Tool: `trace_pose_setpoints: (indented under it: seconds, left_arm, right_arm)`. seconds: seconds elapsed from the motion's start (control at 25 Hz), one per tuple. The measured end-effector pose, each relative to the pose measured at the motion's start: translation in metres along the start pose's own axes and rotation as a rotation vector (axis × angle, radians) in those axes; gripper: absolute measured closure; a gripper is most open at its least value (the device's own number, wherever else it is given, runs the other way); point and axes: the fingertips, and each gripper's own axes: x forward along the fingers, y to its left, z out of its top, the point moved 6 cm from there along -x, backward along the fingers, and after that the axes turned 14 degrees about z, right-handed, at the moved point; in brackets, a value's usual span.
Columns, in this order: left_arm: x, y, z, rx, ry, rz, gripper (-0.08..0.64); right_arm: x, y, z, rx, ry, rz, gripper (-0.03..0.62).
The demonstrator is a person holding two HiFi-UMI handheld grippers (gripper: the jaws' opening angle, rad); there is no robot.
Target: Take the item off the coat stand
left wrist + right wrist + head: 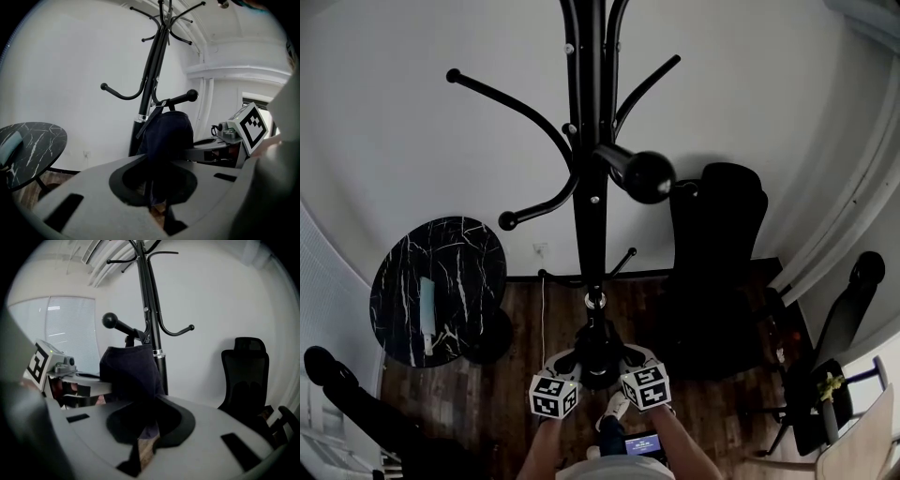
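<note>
Left gripper (157,206) and right gripper (140,446) are each pressed onto the lower part of the dark fabric item (166,133). Item is hung by its strap (157,110) on a knobbed hook (180,97) of the coat stand (150,79). Grasp judged done; lifting off the hook remains.

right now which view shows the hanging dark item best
Left gripper view: the dark item is centred, strap visible on the coat stand. Right gripper view shows it, strap less clear. Head view barely shows it.
</note>
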Motion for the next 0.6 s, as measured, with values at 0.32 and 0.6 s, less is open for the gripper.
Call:
trace_pose_setpoints:
  seconds: [0.32, 0.6]
  left_arm:
    - [-0.017, -0.012, -0.001, -0.005, -0.011, -0.011, 0.531]
    - [-0.033, -0.017, 0.0, -0.006, -0.03, -0.01, 0.531]
  right_arm:
    - [-0.018, 0.011, -0.004, -0.014, -0.002, -0.002, 0.563]
    - [-0.028, 0.024, -0.004, -0.035, 0.009, -0.003, 0.565]
